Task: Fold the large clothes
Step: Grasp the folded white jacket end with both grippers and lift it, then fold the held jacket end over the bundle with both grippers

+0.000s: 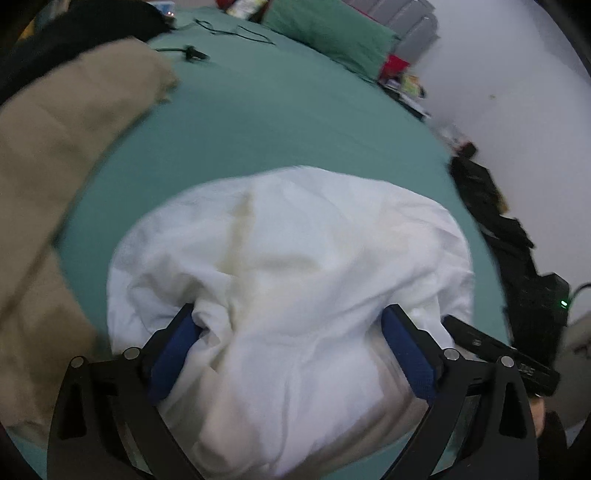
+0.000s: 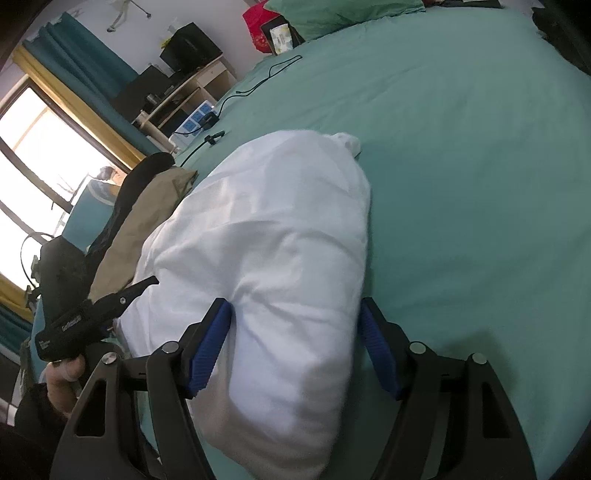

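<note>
White garment (image 2: 280,236), bundled, lies on the green bed (image 2: 461,166), its long axis running away from the right wrist camera toward the pillow (image 2: 343,13). Left tongs (image 1: 291,332) and right tongs (image 2: 295,325) both stand spread, straddling its near end. A tan garment (image 1: 66,147) lies alongside; cables (image 2: 258,81) lie beyond.

A wide bed under a smooth teal-green fitted sheet (image 2: 461,155) carries a bundled white cotton garment (image 2: 280,258). Beside it lie a tan cloth heap (image 1: 62,155), thin black cables (image 2: 258,83) and a green pillow (image 1: 328,37).
</note>
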`<state>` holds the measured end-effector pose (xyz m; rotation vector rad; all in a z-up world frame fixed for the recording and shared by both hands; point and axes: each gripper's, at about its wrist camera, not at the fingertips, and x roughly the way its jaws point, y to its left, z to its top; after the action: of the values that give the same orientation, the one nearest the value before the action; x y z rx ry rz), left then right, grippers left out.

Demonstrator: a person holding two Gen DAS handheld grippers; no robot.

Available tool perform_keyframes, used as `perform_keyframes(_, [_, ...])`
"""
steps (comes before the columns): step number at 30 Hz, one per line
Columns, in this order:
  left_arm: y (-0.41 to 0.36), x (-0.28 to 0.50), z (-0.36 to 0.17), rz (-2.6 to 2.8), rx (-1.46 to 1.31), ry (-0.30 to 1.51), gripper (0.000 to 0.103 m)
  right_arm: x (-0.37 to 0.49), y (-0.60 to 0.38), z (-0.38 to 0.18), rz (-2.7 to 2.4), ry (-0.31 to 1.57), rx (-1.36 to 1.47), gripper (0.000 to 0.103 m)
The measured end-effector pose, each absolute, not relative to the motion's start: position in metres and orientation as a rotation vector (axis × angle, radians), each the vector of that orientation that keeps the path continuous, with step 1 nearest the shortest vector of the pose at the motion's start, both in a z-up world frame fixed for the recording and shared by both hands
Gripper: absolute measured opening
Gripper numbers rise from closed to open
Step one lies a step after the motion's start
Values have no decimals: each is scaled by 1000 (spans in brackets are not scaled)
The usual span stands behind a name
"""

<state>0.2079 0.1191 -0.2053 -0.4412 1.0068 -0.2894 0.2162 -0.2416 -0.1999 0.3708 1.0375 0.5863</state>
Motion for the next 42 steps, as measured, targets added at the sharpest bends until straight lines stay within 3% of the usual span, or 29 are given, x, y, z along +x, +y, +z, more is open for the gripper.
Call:
perform_keyframes(3, [114, 207, -207, -315, -429, 1002, 96, 214, -236, -201, 601, 1050, 352, 67])
perform_keyframes(5, [114, 206, -208, -343, -446, 1000, 83, 214, -233, -201, 588, 1048, 342, 65])
perform_keyframes(8, [111, 204, -211, -376, -436, 995, 55, 214, -236, -203, 593, 1051, 365, 56])
perform_keyframes(9, [110, 208, -213, -391, -442, 1000, 39, 213, -237, -204, 598, 1054, 376, 51])
perform_keyframes(12, [103, 209, -213, -403, -423, 986, 25, 213, -240, -206, 611, 1060, 412, 45])
perform_keyframes(17, [102, 208, -209, -399, -403, 975, 23, 212, -239, -206, 604, 1064, 414, 48])
perform_keyframes(20, [99, 208, -208, -393, -395, 972, 23, 208, -232, -206, 591, 1033, 399, 61])
perform_keyframes(22, [93, 210, -207, -387, -389, 970, 22, 204, -218, -203, 589, 1008, 347, 78])
perform_keyframes(24, [92, 211, -207, -384, -385, 969, 22, 202, -202, -201, 570, 996, 268, 81])
perform_keyframes(26, [92, 210, -208, -383, -385, 969, 22, 203, -200, -200, 542, 1000, 268, 78])
perform_keyframes(28, [89, 210, -207, -380, -375, 967, 22, 205, -208, -201, 550, 1000, 308, 51])
perform_keyframes(32, [83, 209, -202, -378, -366, 956, 20, 206, -222, -204, 607, 998, 419, 24])
perform_keyframes(42, [90, 200, -173, -411, -427, 883, 17, 196, -215, -151, 636, 866, 371, 18])
